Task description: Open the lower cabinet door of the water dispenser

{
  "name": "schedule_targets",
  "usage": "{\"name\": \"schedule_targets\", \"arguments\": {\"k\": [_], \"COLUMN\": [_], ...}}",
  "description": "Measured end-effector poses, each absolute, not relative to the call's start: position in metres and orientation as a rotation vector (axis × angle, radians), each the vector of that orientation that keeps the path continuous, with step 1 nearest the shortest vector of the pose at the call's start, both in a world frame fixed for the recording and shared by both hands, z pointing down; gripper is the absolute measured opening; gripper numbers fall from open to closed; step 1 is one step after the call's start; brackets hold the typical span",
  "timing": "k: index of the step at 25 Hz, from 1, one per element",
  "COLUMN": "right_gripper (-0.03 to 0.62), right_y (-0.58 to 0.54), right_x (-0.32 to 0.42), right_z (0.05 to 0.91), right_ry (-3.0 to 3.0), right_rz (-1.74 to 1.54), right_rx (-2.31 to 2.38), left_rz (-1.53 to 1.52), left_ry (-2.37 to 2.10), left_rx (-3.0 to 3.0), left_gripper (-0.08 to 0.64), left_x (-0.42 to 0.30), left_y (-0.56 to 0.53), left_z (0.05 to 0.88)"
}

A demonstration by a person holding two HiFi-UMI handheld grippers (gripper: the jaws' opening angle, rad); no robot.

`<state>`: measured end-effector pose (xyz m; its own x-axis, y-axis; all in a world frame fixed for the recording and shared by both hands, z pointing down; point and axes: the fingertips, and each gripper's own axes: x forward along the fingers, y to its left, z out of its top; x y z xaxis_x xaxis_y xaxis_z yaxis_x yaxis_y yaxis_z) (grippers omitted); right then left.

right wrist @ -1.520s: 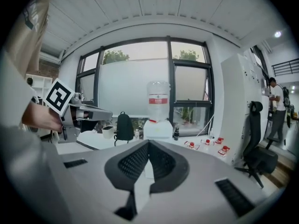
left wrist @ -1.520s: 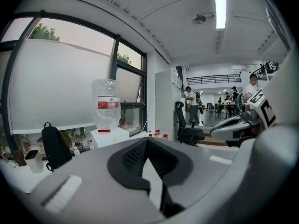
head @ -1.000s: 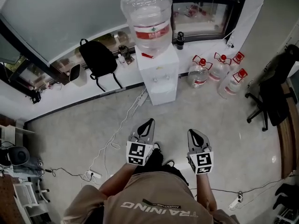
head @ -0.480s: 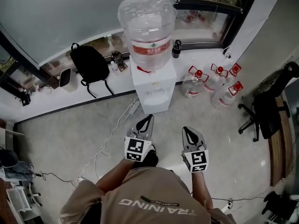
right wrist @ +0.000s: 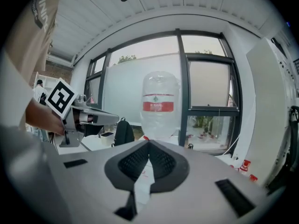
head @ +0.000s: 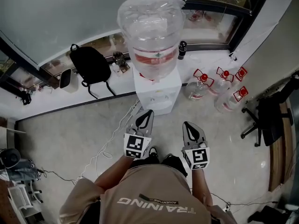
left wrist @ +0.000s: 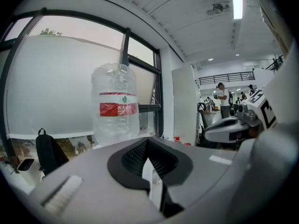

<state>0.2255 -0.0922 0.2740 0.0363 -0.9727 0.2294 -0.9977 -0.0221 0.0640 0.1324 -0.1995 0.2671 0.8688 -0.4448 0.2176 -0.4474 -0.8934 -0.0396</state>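
The white water dispenser [head: 158,91] stands against the window ledge with a big clear bottle [head: 152,29] on top. From above, its lower cabinet door is hardly visible. My left gripper [head: 148,112] is shut and empty, its tip just short of the dispenser's front. My right gripper [head: 188,124] is shut and empty too, a little further back and to the right. In the left gripper view the bottle [left wrist: 115,104] rises beyond the shut left gripper [left wrist: 147,142]. The right gripper view shows the bottle [right wrist: 160,106] ahead of the right gripper [right wrist: 148,144]. Both bodies hide the cabinet.
A black backpack [head: 91,64] leans on the ledge left of the dispenser. Three red-capped water jugs [head: 219,85] stand on its right, and a black office chair [head: 271,118] further right. White cables [head: 110,143] trail over the floor at the left. A dark flask [head: 181,50] sits on the ledge.
Both grippers have moved forward toward the dispenser, which now stands nearer in the head view. Their jaws have stayed shut.
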Motion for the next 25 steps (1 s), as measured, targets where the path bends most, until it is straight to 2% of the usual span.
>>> {"name": "schedule_targets", "arguments": {"k": [15,25], "right_gripper": [0.011,0.011], "right_y": [-0.157,-0.166], "right_x": [0.249,0.264], "right_z": [0.266,0.265], "right_ry": [-2.322,-2.297], "right_rz": [0.146,0.131], "right_rx": [1.864,1.882], "left_rz": [0.402,0.411], "left_ry": [-1.079,-1.043], "left_rx": [2.894,2.889], "left_gripper": [0.008,0.008], "left_x": [0.138,0.156], "left_y": [-0.219,-0.213], "left_z": [0.261,0.273]}}
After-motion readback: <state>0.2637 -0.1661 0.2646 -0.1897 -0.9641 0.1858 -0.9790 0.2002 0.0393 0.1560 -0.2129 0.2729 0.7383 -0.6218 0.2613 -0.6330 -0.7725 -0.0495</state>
